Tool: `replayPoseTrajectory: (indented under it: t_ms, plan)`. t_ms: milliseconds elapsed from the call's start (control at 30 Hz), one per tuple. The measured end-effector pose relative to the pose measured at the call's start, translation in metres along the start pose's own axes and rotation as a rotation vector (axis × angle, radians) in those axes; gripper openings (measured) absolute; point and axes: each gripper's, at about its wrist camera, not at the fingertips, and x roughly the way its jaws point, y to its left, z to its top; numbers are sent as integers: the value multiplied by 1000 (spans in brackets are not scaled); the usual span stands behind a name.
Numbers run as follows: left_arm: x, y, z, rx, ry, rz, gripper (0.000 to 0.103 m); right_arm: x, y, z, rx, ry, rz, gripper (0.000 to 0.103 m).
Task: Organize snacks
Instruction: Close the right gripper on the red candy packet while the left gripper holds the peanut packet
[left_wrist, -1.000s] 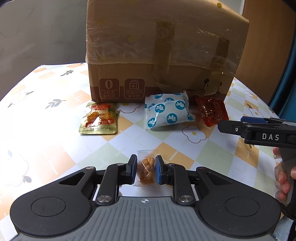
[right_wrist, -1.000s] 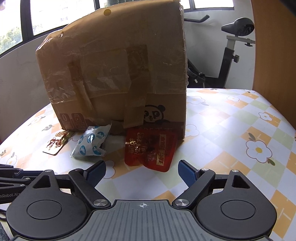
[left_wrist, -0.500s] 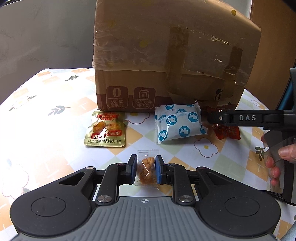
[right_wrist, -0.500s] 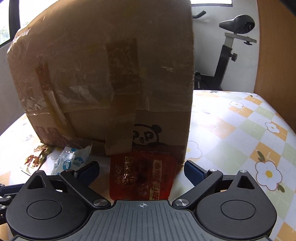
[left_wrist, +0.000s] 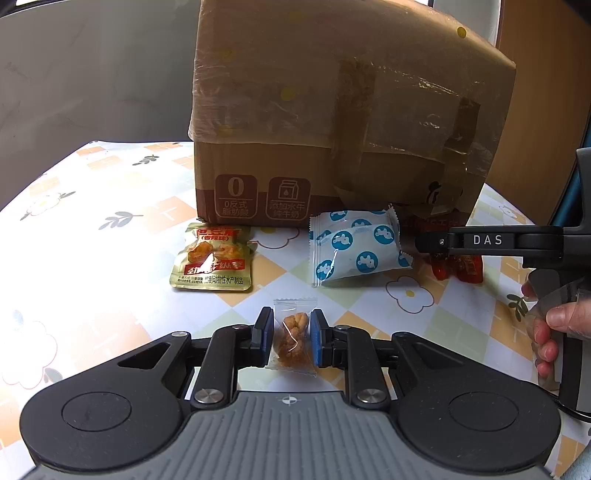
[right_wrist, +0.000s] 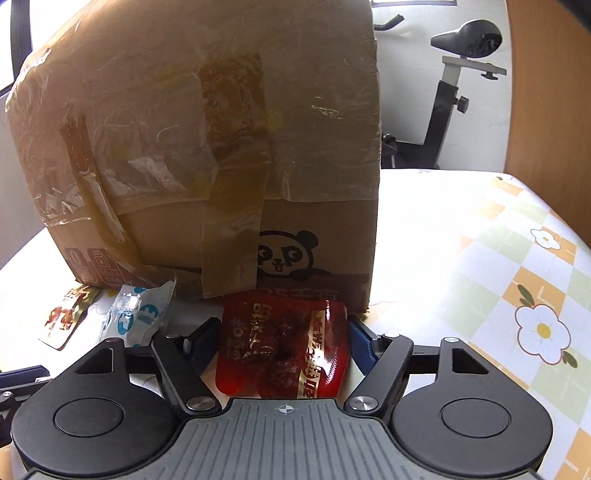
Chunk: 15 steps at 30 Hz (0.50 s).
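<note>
The left gripper (left_wrist: 291, 334) held a clear packet (left_wrist: 292, 338); the right gripper (right_wrist: 280, 339) straddled the red pouch (right_wrist: 282, 350), jaws not visibly clamped; two packs lay unsorted.

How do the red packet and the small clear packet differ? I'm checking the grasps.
The red packet is tinted and printed, wide, lying between the right hand-held gripper's spread fingers. The small clear packet is see-through, narrow, pinched by the left hand-held gripper. Both are sealed snacks.

Bright daylight, glare on tablecloth (right_wrist: 424, 229), fisheye-bent edges, sharp focus.
</note>
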Motion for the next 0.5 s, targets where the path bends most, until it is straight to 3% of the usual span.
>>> replayPoseTrajectory:
  t_ms: [333, 500]
  plan:
    - [-1, 3, 2, -25, 6, 5, 22, -14, 1, -5, -26, 10, 4, 61]
    - [-3, 4, 3, -39, 0, 8, 22, -29, 6, -9, -36, 12, -1, 52]
